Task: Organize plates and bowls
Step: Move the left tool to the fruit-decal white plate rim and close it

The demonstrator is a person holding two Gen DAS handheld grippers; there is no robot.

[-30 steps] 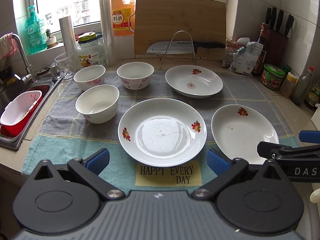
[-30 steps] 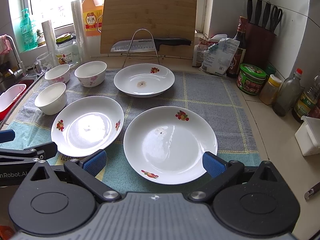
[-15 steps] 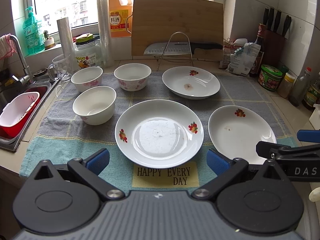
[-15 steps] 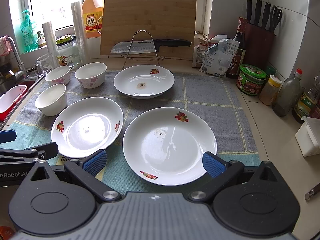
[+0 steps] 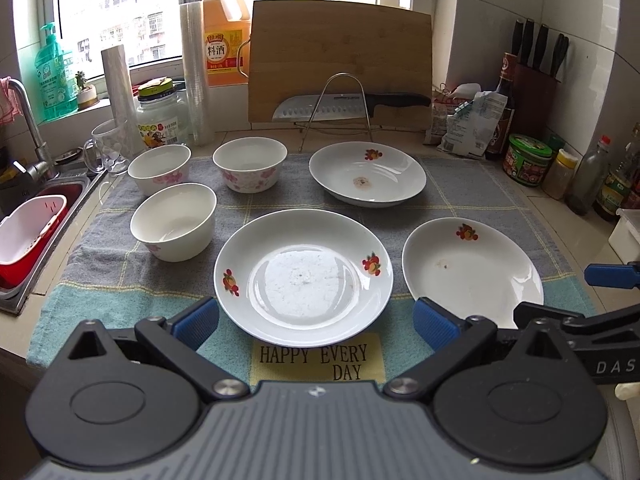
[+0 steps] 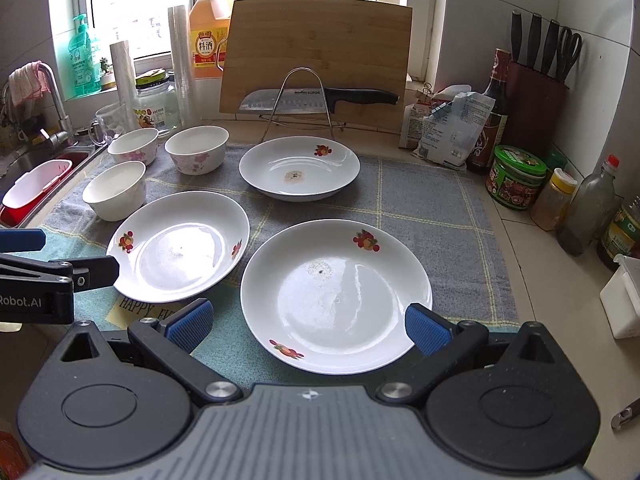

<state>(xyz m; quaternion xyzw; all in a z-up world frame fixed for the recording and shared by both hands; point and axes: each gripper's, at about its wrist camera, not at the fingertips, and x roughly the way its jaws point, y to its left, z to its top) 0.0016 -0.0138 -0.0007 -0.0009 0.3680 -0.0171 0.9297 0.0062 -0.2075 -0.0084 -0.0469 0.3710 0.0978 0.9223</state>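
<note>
A pale tiled worktop [image 6: 532, 280] carries a grey-and-teal checked towel [image 6: 432, 216] printed "HAPPY EVERY DAY". On the towel lie three white fruit-patterned plates: a centre plate [image 5: 303, 272], a far plate [image 5: 368, 174] behind it, and a right plate [image 5: 472, 270] beside it, none touching. Left of the centre plate stand three white bowls: a near bowl [image 5: 174, 226], a left rear bowl [image 5: 159, 169] and a flowered bowl [image 5: 249, 170]. Behind the far plate, directly on the worktop, a wooden cutting board [image 5: 340, 64] leans upright behind a wire rack [image 5: 338, 112] holding a knife [image 5: 348, 106].
</note>
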